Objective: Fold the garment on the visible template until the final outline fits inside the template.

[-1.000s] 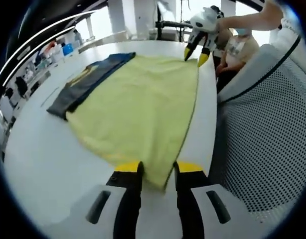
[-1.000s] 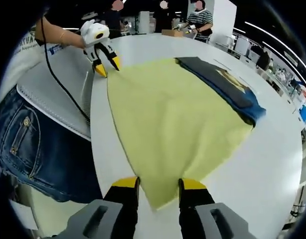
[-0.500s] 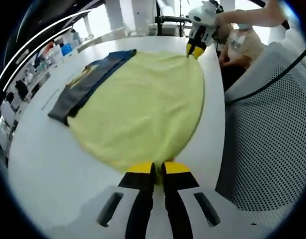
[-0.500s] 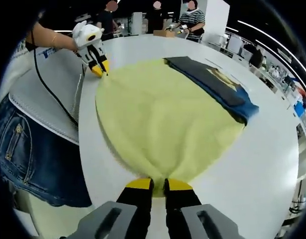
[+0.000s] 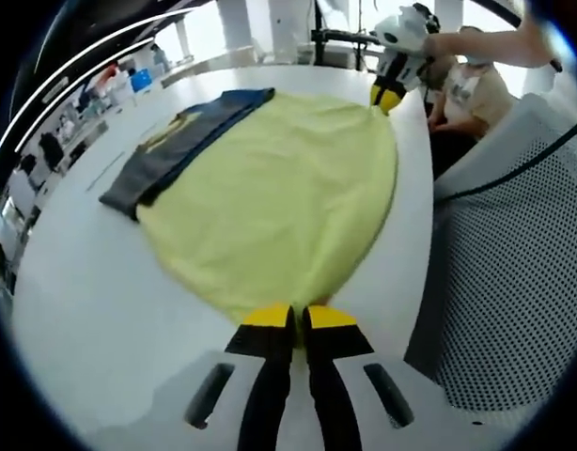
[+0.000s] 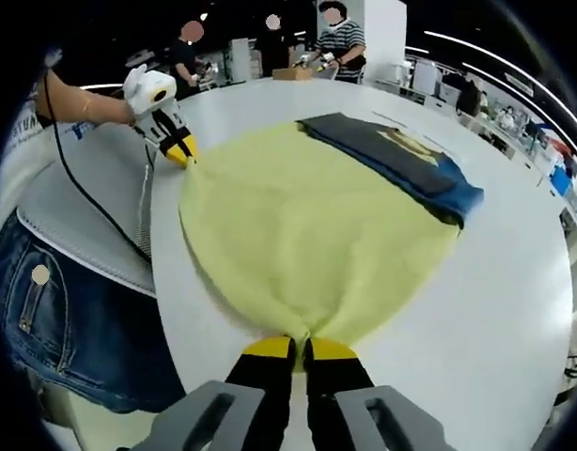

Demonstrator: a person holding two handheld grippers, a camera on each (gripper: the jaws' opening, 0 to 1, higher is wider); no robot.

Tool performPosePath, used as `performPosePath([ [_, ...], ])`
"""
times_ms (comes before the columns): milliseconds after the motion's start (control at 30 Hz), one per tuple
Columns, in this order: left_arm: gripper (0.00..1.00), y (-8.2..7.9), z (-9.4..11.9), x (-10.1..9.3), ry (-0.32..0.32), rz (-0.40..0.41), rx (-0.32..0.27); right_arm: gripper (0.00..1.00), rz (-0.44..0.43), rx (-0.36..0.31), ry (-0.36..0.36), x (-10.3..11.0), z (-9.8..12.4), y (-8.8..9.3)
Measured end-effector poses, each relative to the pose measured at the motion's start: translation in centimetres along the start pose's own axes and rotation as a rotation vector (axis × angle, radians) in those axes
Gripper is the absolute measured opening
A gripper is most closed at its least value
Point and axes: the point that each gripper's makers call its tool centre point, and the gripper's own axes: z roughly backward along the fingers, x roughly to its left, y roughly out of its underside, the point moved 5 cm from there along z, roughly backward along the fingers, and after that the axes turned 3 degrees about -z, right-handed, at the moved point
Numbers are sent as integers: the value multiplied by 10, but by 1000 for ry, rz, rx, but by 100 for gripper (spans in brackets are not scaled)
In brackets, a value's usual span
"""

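Over on the left in the left gripper view, a dark blue garment [image 5: 180, 141] lies flat on the white table [image 5: 72, 282], with a yellow cloth [image 5: 279, 197] overlapping its near edge and spreading across the middle. At the bottom, the left gripper [image 5: 288, 318] has its yellow tips pressed together, pinching the near corner of the yellow cloth. Far right and up top, the right gripper [image 5: 390, 97] pinches the opposite corner. In the right gripper view, a person's jeans [image 6: 63, 319] sit at left, the left gripper [image 6: 180, 150] bites the cloth's far corner, and the right gripper [image 6: 290, 348] clamps tips-together on the near corner, with the garment at the right.
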Motion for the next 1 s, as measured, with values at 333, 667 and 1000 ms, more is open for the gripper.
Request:
performPosePath([
  [333,2,0,17,0,-6,69,-29,0,-35,-59,-39,18,10,-1],
  [667,2,5,31,-17,13,72,-31,0,-40,-59,-77,36,17,2],
  [1000,2,10,39,-30,47,96,-34,0,-64,-54,-107,46,27,5],
])
